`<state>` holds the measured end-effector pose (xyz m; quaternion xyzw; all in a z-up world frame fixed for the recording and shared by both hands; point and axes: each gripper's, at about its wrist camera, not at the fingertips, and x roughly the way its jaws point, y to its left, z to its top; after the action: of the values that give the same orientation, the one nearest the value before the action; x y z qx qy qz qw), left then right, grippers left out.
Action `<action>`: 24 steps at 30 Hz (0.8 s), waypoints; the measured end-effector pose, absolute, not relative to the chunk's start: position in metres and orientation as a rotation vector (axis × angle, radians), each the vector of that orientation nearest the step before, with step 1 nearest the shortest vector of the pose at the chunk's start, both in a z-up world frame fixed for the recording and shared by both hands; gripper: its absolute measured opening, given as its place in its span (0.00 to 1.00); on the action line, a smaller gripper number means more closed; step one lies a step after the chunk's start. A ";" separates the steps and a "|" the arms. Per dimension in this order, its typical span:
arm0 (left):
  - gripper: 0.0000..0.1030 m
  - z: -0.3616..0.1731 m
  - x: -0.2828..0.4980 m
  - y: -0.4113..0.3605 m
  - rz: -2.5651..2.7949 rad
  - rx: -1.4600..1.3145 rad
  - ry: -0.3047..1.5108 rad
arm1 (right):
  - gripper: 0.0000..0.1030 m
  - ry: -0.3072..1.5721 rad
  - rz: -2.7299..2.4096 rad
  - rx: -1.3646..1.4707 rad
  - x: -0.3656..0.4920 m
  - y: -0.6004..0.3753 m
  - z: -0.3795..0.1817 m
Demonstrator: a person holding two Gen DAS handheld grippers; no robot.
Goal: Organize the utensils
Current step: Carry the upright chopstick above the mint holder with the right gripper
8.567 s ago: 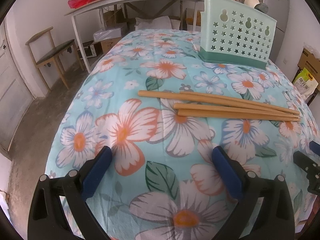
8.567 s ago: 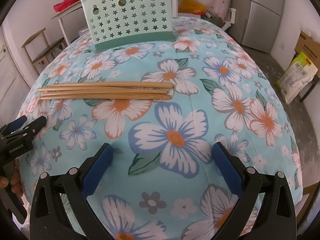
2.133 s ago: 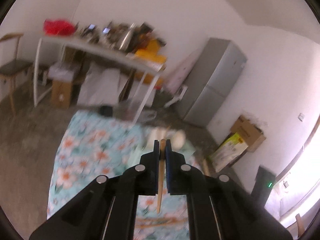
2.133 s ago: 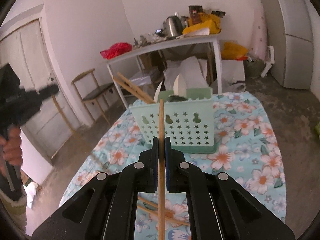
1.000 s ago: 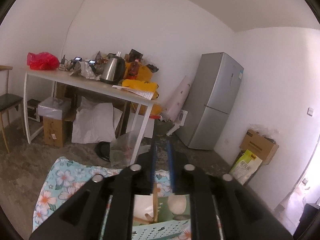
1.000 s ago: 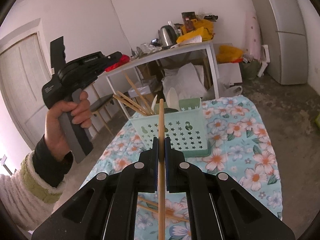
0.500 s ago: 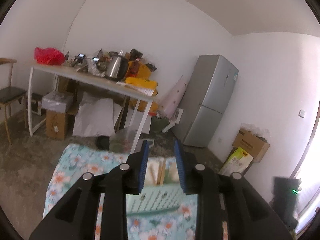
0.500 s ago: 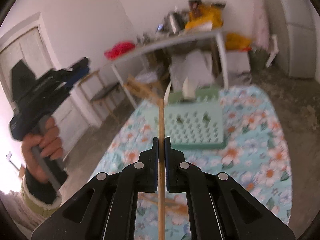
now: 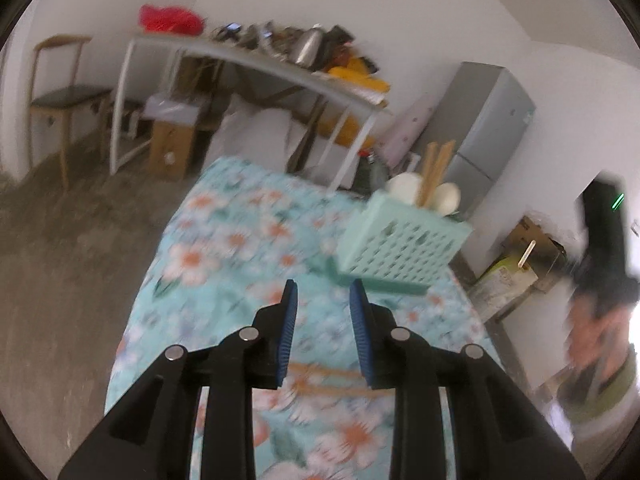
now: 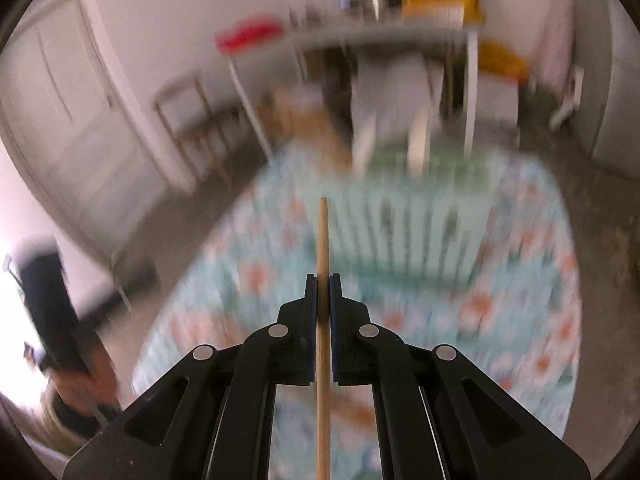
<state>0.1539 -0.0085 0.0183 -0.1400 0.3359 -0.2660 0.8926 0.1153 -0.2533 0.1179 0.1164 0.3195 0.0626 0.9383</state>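
- Chopstick (image 10: pixel 322 240): our right gripper (image 10: pixel 323 280) clamps it, tip toward the green basket (image 10: pixel 404 224).
- Our left gripper (image 9: pixel 322 300) has dropped its chopstick into the basket (image 9: pixel 400 248); now empty, jaws apart, it lowers toward the chopsticks left on the counter (image 9: pixel 332 378).

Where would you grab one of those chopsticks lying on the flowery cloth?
Probably near the middle of a chopstick, coming down from above with the empty left claw turned so its fingers straddle the stick. The chopsticks lie flat and crosswise on the tablecloth, thin and long, so a mid-length pinch should keep one balanced for the basket.
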 end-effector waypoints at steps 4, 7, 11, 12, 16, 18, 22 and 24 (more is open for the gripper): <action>0.25 0.009 0.152 0.009 -0.519 -0.335 0.716 | 0.04 0.479 0.065 0.274 0.126 -0.262 0.157; 0.25 0.012 0.153 0.016 -0.498 -0.341 0.704 | 0.04 0.343 0.004 0.274 0.138 -0.266 0.175; 0.25 0.015 0.151 0.021 -0.481 -0.337 0.694 | 0.04 0.112 -0.097 0.273 0.165 -0.270 0.191; 0.25 0.016 0.151 0.024 -0.473 -0.336 0.690 | 0.04 0.084 -0.124 0.272 0.170 -0.271 0.192; 0.25 0.014 0.150 0.034 -0.435 -0.342 0.688 | 0.04 0.011 -0.256 0.248 0.195 -0.275 0.180; 0.25 0.012 0.150 0.040 -0.415 -0.344 0.693 | 0.04 0.004 -0.290 0.243 0.206 -0.277 0.171; 0.25 0.009 0.153 0.049 -0.380 -0.349 0.697 | 0.04 0.002 -0.334 0.222 0.217 -0.277 0.156; 0.25 0.007 0.155 0.052 -0.366 -0.355 0.698 | 0.04 0.012 -0.344 0.200 0.221 -0.274 0.151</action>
<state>0.1546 0.0522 0.0074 -0.1718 0.3382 -0.1775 0.9081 0.2209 -0.2738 0.1507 0.0994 0.0059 -0.1708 0.9803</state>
